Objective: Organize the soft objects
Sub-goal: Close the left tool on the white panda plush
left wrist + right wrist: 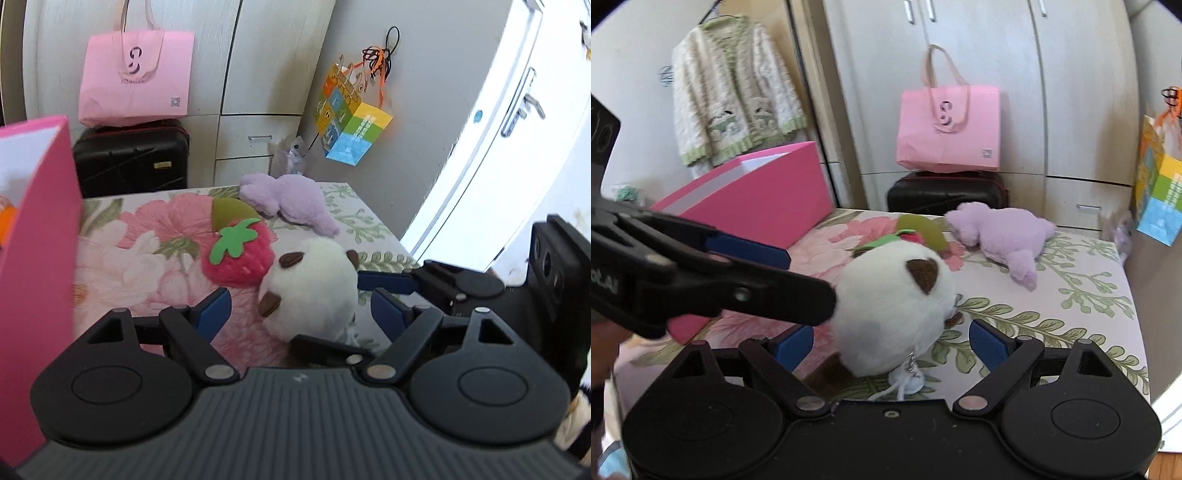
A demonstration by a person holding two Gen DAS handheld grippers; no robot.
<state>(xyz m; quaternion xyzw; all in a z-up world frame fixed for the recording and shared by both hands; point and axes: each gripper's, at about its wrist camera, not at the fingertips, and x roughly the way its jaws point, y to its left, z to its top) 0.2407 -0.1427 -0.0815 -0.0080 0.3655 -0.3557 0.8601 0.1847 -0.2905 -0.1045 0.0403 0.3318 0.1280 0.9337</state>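
A bed (122, 254) covered by a floral sheet, pink blooms on the left and green leaf sprigs on the right, fills the middle of both views. On it, near the lower centre of each frame, sits a round white plush (314, 288) with brown ear patches. In the left wrist view a red strawberry plush (240, 254) with a green felt leaf touches its upper left side, and a lilac plush (291, 203) lies further back toward the bed's far edge. A pink box (40, 258) stands open at the left edge of the frame, on the bed's left side.

The left hand-held gripper (301, 308) has its blue pads spread apart, with the white plush between them; whether either pad touches it cannot be told. The right hand-held gripper (892, 345) is likewise spread wide, its pads on either side of the same plush's lower part and not pressing it. In the right wrist view the left tool's black finger crosses from the left edge and meets the plush's left side.

Behind the bed, a white wardrobe (979, 55) with drawers spans the back wall. A pink shopping bag (947, 129) rests on a black suitcase (945, 192) in front of it. A cream and green cardigan (731, 92) hangs in the upper left of the right wrist view. A colourful paper bag (351, 122) hangs on the wall at upper right of the left wrist view, beside a white door (509, 110).
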